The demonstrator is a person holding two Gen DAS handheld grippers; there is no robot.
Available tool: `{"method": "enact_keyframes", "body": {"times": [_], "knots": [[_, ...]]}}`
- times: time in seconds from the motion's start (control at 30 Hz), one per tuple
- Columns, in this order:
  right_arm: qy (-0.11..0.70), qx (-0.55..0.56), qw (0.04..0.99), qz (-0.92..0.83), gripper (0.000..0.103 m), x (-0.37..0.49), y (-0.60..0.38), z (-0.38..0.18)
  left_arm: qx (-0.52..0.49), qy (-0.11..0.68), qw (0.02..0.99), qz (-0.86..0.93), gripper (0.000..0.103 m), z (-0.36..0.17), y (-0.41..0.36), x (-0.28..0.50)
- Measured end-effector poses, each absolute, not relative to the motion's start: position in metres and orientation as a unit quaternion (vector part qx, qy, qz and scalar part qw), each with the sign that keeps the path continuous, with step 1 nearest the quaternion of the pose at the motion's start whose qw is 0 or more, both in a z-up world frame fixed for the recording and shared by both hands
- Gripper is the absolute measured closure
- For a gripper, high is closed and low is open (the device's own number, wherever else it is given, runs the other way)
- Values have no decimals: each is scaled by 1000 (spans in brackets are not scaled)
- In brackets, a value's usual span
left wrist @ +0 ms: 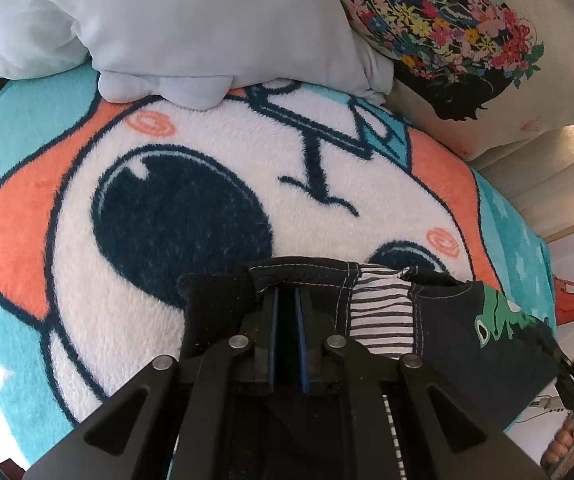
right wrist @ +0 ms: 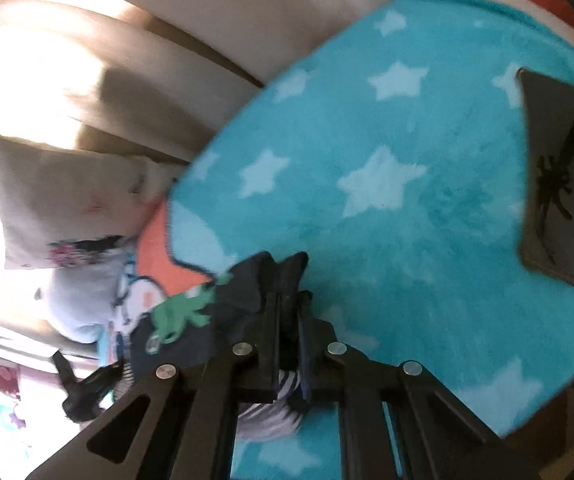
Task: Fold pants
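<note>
In the left wrist view the left gripper (left wrist: 287, 300) sits at bottom centre, its blue-padded jaws drawn close and pinching a dark edge of the pants (left wrist: 459, 332). The pants are dark navy with white stitching, a black-and-white striped lining (left wrist: 381, 316) showing just right of the jaws, and a green frog print (left wrist: 499, 316) toward the lower right. They lie on a fleece blanket (left wrist: 223, 160) printed with a big cartoon face in white, orange and teal that fills the middle of the frame. A pale blue cushion (left wrist: 191, 28) rests at the top, and a cream floral pillow (left wrist: 459, 36) at the upper right.

In the right wrist view, which is blurred, the right gripper (right wrist: 289, 308) at bottom centre has its jaws pressed together on a bunched fold of the pants (right wrist: 247, 288); striped lining (right wrist: 275, 404) hangs below the jaws. The frog print (right wrist: 183, 312) shows to the left. Teal blanket with white stars (right wrist: 387, 184) fills the right half. A dark grey folded garment (right wrist: 559, 184) lies on it at the right edge, well apart. A beige sofa back (right wrist: 127, 60) crosses the upper left
</note>
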State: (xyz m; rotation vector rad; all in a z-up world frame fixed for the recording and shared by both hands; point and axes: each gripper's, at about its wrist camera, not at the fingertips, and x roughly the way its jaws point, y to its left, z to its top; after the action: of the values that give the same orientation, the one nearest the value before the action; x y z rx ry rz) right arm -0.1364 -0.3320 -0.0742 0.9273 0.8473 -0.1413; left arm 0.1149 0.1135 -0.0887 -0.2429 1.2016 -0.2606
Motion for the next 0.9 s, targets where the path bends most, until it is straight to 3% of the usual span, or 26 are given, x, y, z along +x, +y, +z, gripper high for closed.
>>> {"method": "enact_keyframes", "body": {"times": [0.27,0.33,0.37,0.4,0.43,0.53,0.7,0.77,0.8,0.83,0.87,0.9], "knots": [[427,452,774,-116,91,-191,-340,-108,-121,559,810,-128,93,-92,116,116],[400,476,775,-113,72,-201,-346,-106,-117,562,809,-125,93,-91,116,115],[387,479,781,-106,43,-202,-346,-101,-115,564,808,-124,93,-89,115,114],[377,475,788,-102,28,-202,-345,-97,-115,564,808,-126,93,-86,114,112],[372,467,797,-93,27,-198,-344,-92,-117,561,809,-130,93,-81,113,109],[384,446,806,-57,27,-174,-335,-93,-120,546,816,-147,93,-59,113,96],[414,443,795,1,27,-121,-310,-124,-150,505,839,-136,75,-17,138,71],[410,449,794,18,26,-106,-301,-132,-162,494,846,-123,74,-6,153,64],[412,446,794,24,34,-100,-298,-132,-168,487,850,-110,74,0,165,59],[422,445,789,35,48,-92,-294,-130,-170,484,853,-102,74,4,172,56],[432,446,783,46,78,-85,-291,-129,-172,479,857,-85,74,7,185,51],[440,433,786,39,78,-79,-288,-125,-173,476,859,-73,74,9,194,49]]}}
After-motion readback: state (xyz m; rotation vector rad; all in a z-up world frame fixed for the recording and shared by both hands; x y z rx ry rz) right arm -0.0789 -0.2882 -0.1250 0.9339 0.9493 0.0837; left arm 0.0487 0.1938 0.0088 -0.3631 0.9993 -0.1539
